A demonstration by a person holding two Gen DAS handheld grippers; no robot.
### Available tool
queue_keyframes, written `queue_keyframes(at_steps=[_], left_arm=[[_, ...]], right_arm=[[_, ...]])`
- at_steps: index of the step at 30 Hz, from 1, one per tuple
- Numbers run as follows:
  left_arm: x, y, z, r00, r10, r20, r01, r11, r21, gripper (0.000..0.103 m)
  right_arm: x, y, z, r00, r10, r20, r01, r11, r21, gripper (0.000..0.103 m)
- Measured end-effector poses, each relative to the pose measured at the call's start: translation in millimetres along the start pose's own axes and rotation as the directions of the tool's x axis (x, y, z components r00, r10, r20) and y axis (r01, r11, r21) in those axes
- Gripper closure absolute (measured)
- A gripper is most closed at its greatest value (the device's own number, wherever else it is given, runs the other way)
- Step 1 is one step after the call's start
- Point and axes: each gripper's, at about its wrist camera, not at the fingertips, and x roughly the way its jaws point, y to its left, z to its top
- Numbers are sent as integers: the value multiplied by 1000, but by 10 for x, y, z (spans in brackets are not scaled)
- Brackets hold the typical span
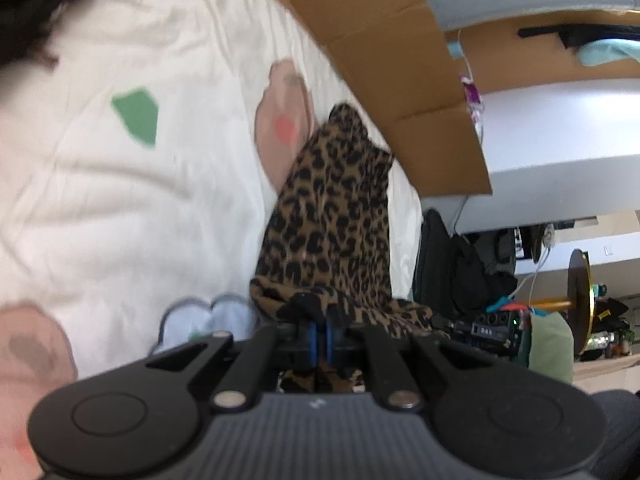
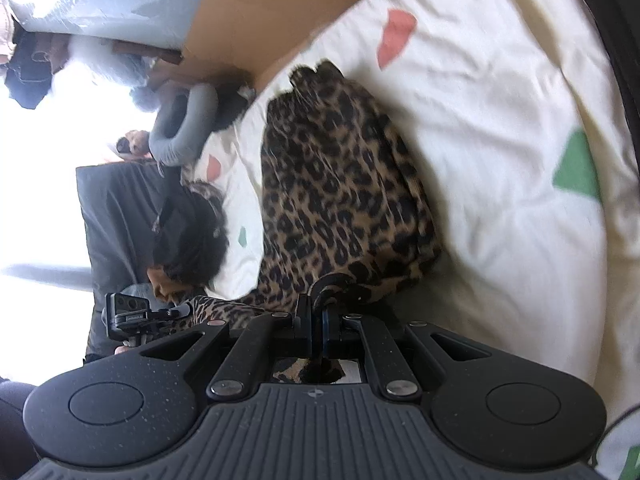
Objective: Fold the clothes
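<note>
A leopard-print garment [image 1: 328, 216] hangs stretched over a white bed cover [image 1: 120, 200] printed with coloured patches. My left gripper [image 1: 320, 338] is shut on the garment's near edge, its blue pads pressed together on the fabric. In the right wrist view the same leopard-print garment [image 2: 340, 192] bunches up above the bed cover [image 2: 500, 160]. My right gripper [image 2: 322, 334] is shut on another part of its edge. The other gripper [image 2: 132, 312] shows at lower left, with leopard fabric running towards it.
A cardboard panel [image 1: 384, 60] lines the bed's far side. Beyond it lie dark bags [image 1: 452, 264], cables and a weight bar [image 1: 576, 300]. A grey ring-shaped cushion [image 2: 184, 124] and a black cloth heap [image 2: 120, 216] sit past the bed edge.
</note>
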Motion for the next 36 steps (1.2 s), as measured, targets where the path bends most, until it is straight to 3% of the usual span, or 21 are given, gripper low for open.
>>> queue_keyframes(at_steps=[15, 36], left_arm=[[181, -190, 517, 990, 65, 129, -72, 996, 53, 98], [743, -66, 1008, 962, 205, 182, -220, 973, 66, 98]], right_arm=[[92, 112, 408, 988, -18, 155, 20, 1000, -11, 100], [486, -48, 853, 953, -222, 206, 224, 975, 14, 99]])
